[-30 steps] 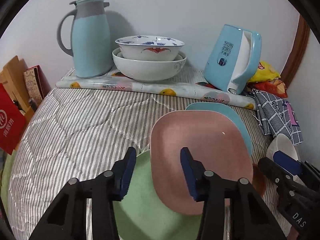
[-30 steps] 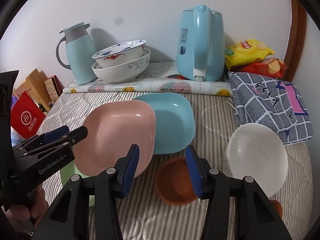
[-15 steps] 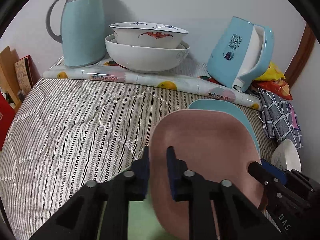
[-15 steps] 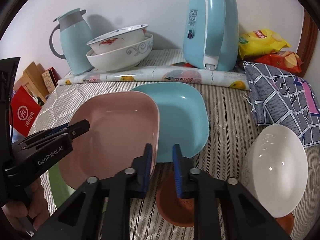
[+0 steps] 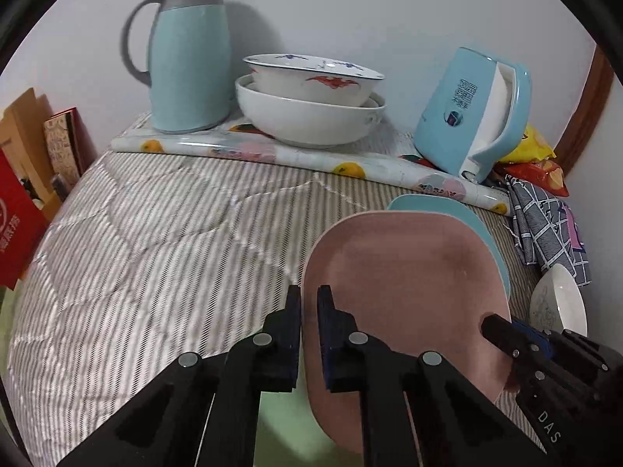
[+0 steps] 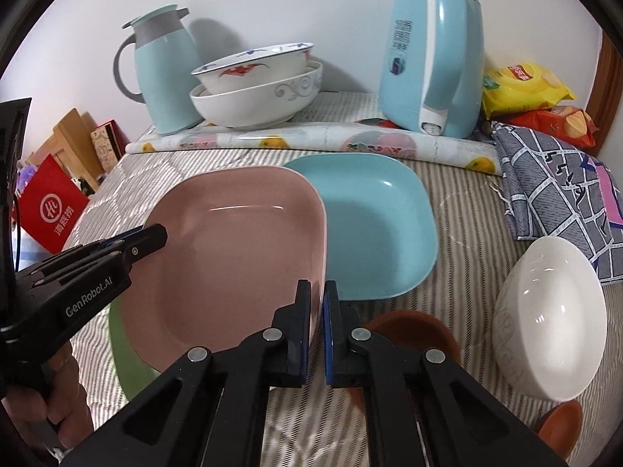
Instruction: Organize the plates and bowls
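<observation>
A pink square plate [image 5: 409,292] [image 6: 241,257] is held off the striped bedding by both grippers. My left gripper [image 5: 308,299] is shut on its left rim. My right gripper [image 6: 317,295] is shut on its right rim. A green plate [image 6: 124,346] [image 5: 280,420] lies under it at the near left. A teal plate [image 6: 381,229] [image 5: 479,225] lies behind it. A brown bowl [image 6: 409,330] sits below my right gripper. A white bowl [image 6: 553,319] [image 5: 560,303] is tilted at the right. Two stacked white bowls [image 5: 311,109] [image 6: 257,93] stand at the back.
A teal thermos jug [image 5: 187,50] and a blue kettle [image 6: 432,54] stand at the back on a rolled mat [image 5: 311,155]. Snack bags [image 6: 525,85] and a checked cloth [image 6: 557,183] lie at the right. A red box [image 6: 50,202] and wooden items stand at the left edge.
Both grippers closed from open onto the pink plate's opposite rims. The plate now sits higher above the green plate.
</observation>
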A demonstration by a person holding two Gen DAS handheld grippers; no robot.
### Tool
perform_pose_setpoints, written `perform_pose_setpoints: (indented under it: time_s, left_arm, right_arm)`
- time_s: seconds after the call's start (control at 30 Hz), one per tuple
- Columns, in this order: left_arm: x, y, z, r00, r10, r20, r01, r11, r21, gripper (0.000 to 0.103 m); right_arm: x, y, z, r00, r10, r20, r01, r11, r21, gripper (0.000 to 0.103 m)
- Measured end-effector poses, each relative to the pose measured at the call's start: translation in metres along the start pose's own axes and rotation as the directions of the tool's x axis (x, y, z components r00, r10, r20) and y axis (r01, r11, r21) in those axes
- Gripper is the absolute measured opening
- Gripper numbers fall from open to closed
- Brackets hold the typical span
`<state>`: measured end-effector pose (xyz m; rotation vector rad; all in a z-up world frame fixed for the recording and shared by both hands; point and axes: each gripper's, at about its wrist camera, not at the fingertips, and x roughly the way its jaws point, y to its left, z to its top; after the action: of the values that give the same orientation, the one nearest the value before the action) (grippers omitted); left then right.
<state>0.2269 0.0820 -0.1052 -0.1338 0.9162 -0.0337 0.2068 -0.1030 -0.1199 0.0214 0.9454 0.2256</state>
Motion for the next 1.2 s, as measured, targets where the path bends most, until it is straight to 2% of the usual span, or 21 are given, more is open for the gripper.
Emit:
perform_pose_setpoints:
  time_s: [0.4, 0.67, 1.2]
  left_arm:
    - [-0.023, 0.033, -0.025, 1.000, 0.020, -0.012, -0.021, 0.998, -0.054, 0.009]
    - [-0.024, 0.036, -0.043, 0.999, 0.028, -0.038, -0.031, 0.996, -0.078, 0.009]
    - [-0.030, 0.038, -0.048, 0.997, 0.048, -0.058, -0.053, 0.995, -0.088, 0.013]
  right_arm:
    - [-0.006, 0.030, -0.013, 1.000, 0.029, -0.006, -0.030, 0.998, -0.059, 0.006]
    - [0.001, 0.035, -0.010, 1.000, 0.014, -0.011, -0.015, 0.994, -0.111, 0.006]
    - [0.012, 0.037, -0.014, 0.999, 0.033, -0.029, -0.036, 0.994, -0.108, 0.008]
